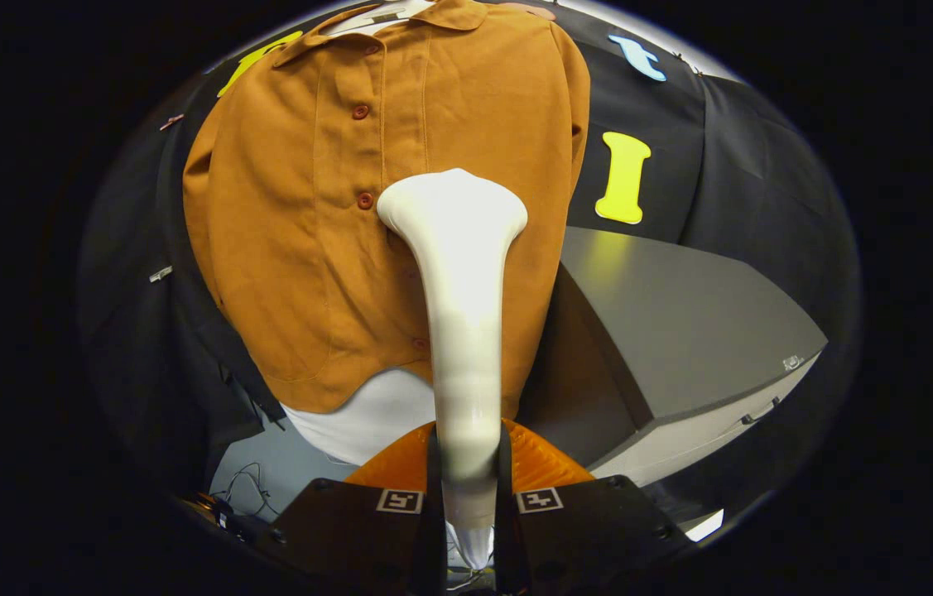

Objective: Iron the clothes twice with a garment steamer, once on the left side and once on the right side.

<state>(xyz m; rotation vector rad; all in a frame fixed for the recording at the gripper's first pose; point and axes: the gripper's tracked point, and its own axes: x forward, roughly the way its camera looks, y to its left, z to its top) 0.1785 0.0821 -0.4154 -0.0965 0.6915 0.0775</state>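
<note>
A brown shirt (325, 215) hangs against the black cloth wall, its fabric matte and slightly napped, like brushed suede. It has a soft folded collar at the top, a stitched placket running down the front, and small round reddish buttons (364, 199) along that placket. Its curved hem ends above a smooth white rounded form (375, 414) that shows beneath the shirt.

In the middle, the tongs (468, 488) are clamped on the handle of the steamer (458, 331), one finger pressing each side of its narrow lower end. The steamer is a smooth, glossy white plastic piece, slim at the grip and flaring into a broad, rounded head. That head lies on the shirt front just beside the button line, about mid-height on the garment. A ribbed orange part (541, 463) sits behind the fingers.

Further right stands a grey bench (681, 323) with a flat, faintly shiny top and a paler front edge, well beyond the steamer.
</note>
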